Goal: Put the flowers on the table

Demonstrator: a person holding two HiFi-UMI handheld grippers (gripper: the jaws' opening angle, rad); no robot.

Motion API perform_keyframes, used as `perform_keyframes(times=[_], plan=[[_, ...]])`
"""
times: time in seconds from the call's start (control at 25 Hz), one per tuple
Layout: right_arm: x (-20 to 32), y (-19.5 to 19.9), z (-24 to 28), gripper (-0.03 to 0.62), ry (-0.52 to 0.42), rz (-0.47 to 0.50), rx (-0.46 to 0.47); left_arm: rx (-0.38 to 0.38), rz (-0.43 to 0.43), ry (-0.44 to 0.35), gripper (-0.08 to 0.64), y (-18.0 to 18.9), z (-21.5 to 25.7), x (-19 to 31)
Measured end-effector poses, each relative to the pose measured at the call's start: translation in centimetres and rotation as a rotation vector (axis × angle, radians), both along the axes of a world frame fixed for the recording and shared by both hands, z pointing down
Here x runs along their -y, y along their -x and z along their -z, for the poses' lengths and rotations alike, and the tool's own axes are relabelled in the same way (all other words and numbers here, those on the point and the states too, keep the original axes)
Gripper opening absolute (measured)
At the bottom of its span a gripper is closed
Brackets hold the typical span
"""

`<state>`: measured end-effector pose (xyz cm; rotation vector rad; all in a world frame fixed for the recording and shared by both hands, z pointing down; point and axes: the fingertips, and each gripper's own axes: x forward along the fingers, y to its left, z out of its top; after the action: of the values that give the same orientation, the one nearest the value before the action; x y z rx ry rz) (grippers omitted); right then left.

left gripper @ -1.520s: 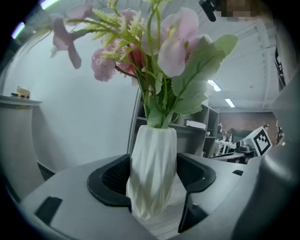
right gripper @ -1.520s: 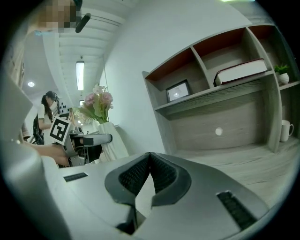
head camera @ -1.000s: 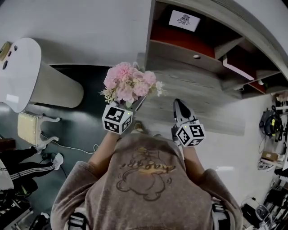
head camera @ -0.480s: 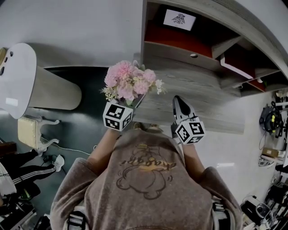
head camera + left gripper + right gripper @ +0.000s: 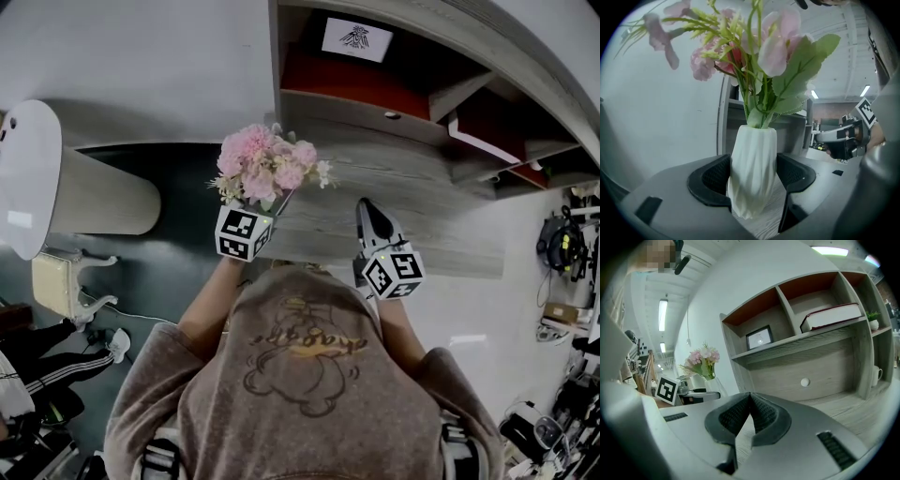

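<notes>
1: Both grippers over wooden table (image 5: pixel 412 202); left gripper (image 5: pixel 754 180) clamps white ribbed vase (image 5: pixel 752 154), upright, pink flowers (image 5: pixel 262 167) on top.
2: Tabletop straight below vase base (contact unclear). Right gripper (image 5: pixel 749 417) pinched closed, empty, alongside.

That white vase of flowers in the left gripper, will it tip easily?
Probably top-heavy: the flowers spread wider than the narrow white vase, so it may tip. Its ribbed sides likely give the pads grip.
</notes>
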<state>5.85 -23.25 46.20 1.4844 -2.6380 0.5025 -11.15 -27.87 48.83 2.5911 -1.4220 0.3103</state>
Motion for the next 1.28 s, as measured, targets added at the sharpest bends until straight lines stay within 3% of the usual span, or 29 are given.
perform_keyframes(times=[0.52,1.28], plan=[[1.8,-2.6,-0.8,-0.015,0.018,-0.060,-0.007,0.041,-0.018,0.006,0.321,-1.1,-4.2,4.0],[3.2,-2.9,-1.8,-0.015,0.037,-0.070,-0.022,0.050,-0.029,0.009,0.322,-1.7,-6.8,4.8]])
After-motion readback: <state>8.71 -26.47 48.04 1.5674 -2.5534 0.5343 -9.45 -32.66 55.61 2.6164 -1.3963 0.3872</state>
